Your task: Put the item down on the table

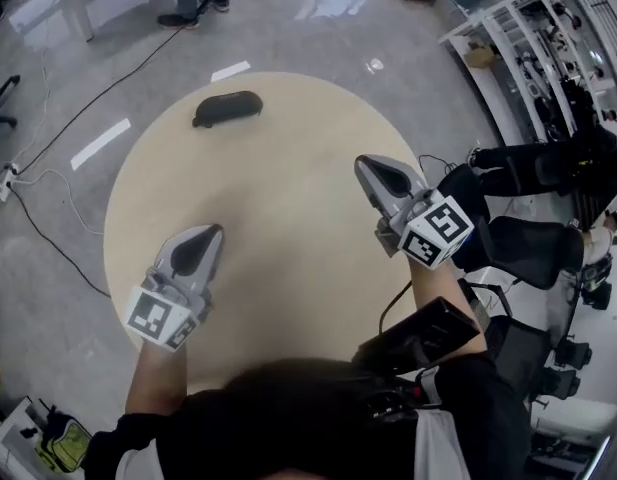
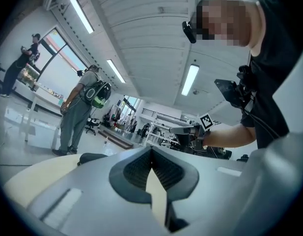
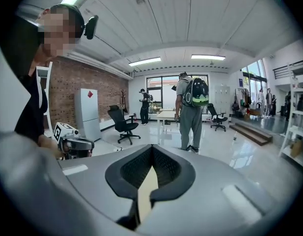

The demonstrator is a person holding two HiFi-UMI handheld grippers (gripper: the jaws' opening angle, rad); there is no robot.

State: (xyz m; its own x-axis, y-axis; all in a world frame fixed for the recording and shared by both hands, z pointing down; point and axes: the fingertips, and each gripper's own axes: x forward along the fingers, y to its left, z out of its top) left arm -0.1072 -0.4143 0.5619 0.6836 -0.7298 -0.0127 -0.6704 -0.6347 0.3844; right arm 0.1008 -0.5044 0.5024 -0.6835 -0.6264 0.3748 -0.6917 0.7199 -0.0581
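Count, task items: one dark case, oblong with rounded ends, closed.
Count, claws: two, a left claw and a right claw, each carrying one marker cube; cubes sat at and.
Count, surfaces: one round pale surface.
Location of dark case: it lay flat on the surface near the far edge, left of centre, well apart from both claws and touched by neither.
Long axis of dark case: it ran across the head view from left to right, slightly skewed, with the right end a little farther from the person than the left end.
Left claw state: jaws were together in the left gripper view, with nothing between them; the case showed low beyond them, to the left.
Right claw state: jaws were together in the right gripper view, with nothing between them.
Claw positions: both hung over the near half of the surface, tips pointing away from the person, left claw nearer the person than the right.
Surroundings: one standing person on the glossy floor beyond the surface; one cable trailed on the floor to the left.
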